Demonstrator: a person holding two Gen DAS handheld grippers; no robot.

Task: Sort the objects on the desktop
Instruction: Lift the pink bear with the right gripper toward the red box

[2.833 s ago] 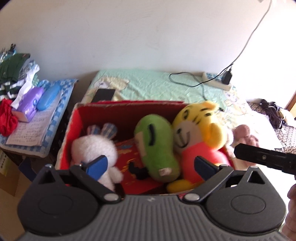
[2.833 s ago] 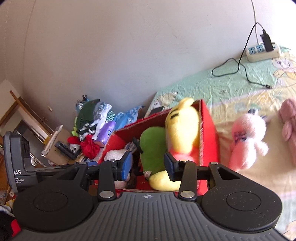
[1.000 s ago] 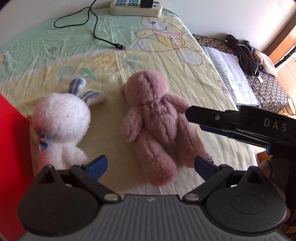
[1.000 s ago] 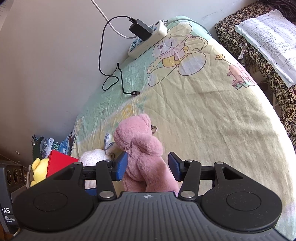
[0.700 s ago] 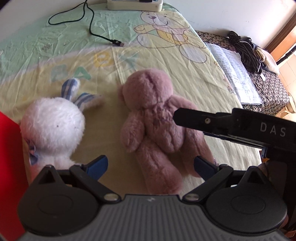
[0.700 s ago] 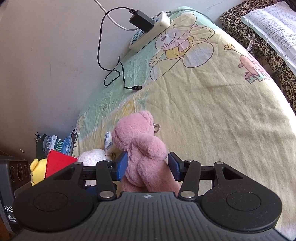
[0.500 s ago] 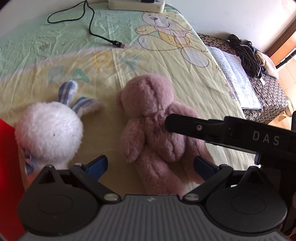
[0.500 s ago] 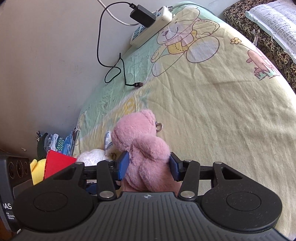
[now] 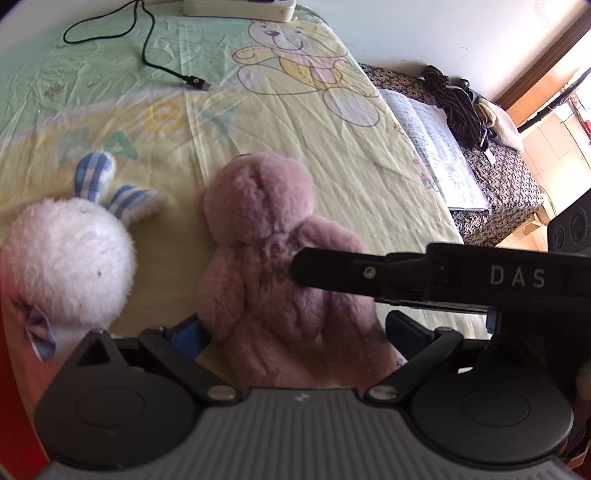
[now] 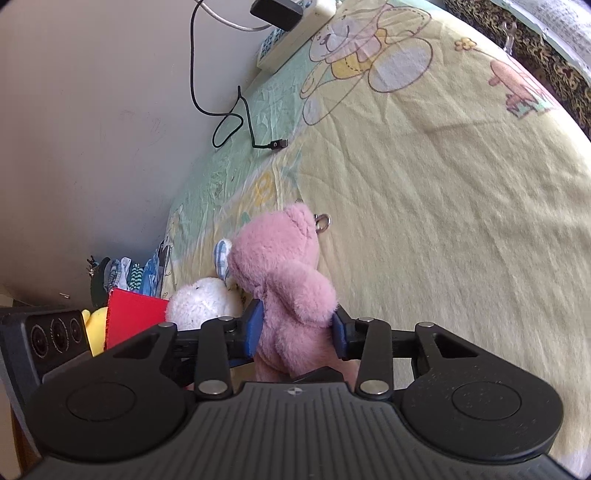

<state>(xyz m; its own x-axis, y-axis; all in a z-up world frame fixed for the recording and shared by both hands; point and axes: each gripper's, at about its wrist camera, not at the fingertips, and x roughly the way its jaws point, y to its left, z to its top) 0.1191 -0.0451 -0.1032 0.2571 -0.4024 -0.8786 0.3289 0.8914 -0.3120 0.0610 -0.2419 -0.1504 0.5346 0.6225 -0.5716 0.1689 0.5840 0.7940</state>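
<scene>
Now we are looking at the pink teddy bear in the lower middle of the right wrist frame, lying on the yellow cartoon bedsheet. We are pressing the right gripper against its body, both blue pads sunk into the fur on either side. In the left wrist frame the bear is filling the centre, and the left gripper is sitting wide apart around its legs, pads not squeezing. Just beside the bear, at the left edge, a white plush rabbit with blue checked ears is lying. A red box is showing at lower left, a yellow plush peeking behind it. A power strip and black cable are lying along the top.
</scene>
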